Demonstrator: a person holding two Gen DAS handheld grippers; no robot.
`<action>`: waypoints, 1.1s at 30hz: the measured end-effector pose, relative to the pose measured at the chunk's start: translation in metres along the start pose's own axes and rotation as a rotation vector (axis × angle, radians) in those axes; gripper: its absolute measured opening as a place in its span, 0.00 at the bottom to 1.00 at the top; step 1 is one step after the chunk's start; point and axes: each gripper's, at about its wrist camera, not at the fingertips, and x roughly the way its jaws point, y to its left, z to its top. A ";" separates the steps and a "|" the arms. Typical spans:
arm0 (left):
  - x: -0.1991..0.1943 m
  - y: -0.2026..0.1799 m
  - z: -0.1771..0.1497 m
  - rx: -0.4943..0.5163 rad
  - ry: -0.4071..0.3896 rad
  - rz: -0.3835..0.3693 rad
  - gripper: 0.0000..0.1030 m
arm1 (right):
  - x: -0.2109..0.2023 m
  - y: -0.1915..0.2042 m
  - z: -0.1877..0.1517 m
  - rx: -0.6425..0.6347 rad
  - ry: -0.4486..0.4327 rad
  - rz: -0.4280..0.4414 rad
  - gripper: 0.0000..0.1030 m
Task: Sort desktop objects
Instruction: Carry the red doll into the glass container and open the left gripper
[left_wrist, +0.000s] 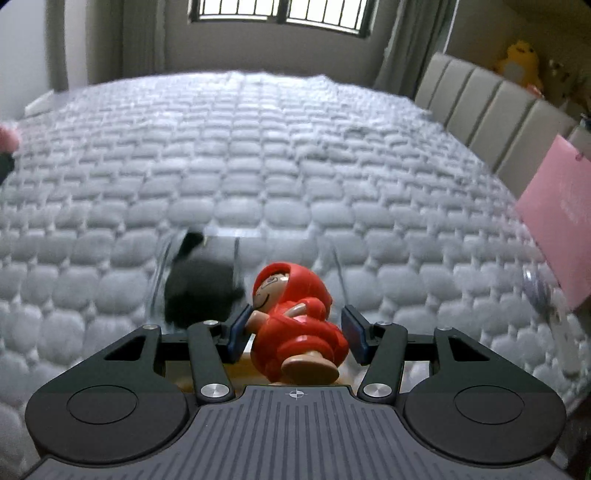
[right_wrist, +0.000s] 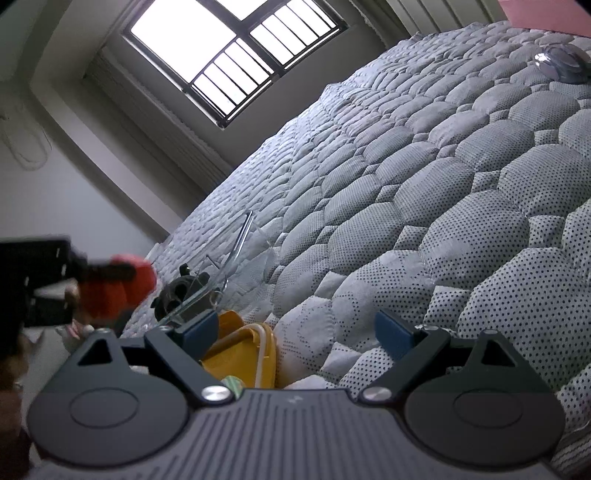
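Red toy figure is clamped in the left gripper, carried; next needs placing into the clear box, while the right gripper waits wide, empty.

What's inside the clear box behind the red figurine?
Through the clear box, one dark, blurred object shows in the left wrist view; the right wrist view shows it as a black lump. The red figurine in the left gripper hides the box's near right part.
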 end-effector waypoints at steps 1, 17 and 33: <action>0.008 -0.001 0.006 0.006 0.001 0.003 0.56 | -0.001 -0.001 0.000 0.010 -0.006 0.006 0.90; 0.112 -0.007 0.005 0.101 0.120 0.191 0.56 | -0.003 -0.004 0.000 0.003 -0.028 0.019 0.91; 0.097 -0.002 0.005 0.077 0.089 0.149 0.72 | -0.002 -0.004 0.000 0.007 -0.029 0.022 0.92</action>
